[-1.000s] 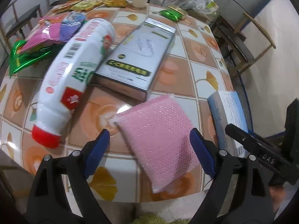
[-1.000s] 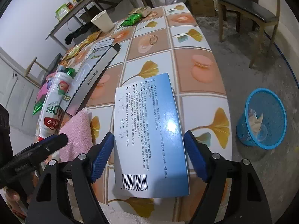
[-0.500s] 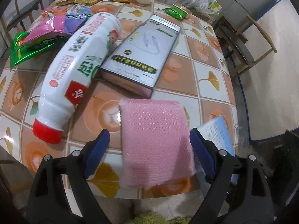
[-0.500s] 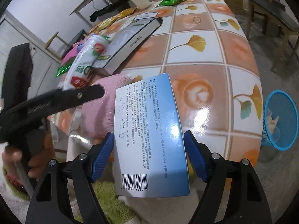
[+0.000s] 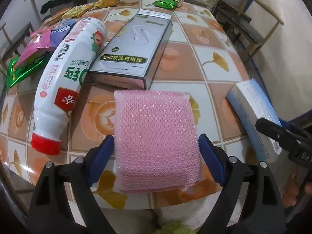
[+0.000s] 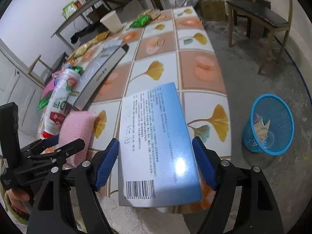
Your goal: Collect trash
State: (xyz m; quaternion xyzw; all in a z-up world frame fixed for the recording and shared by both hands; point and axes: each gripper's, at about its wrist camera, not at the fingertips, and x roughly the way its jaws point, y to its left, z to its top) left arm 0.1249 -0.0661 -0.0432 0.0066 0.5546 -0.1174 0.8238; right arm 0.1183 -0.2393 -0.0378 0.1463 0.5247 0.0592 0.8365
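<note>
both loads gripped: my left gripper (image 5: 156, 152) clamps the pink sponge (image 5: 156, 138), my right gripper (image 6: 156, 161) the blue box (image 6: 158, 146), long axis pointing up-frame; blue basket (image 6: 270, 124) lies lower right, nearer my right.

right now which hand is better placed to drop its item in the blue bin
Right. Its tool grips the blue box on the table side nearest the blue bin; the left tool, holding the pink sponge, sits farther away.

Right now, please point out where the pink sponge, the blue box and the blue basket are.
pink sponge (image 5: 158, 138): left wrist view, middle of its netted top face.
blue box (image 6: 158, 142): right wrist view, middle of its printed face.
blue basket (image 6: 253, 109): right wrist view, on its left rim.
</note>
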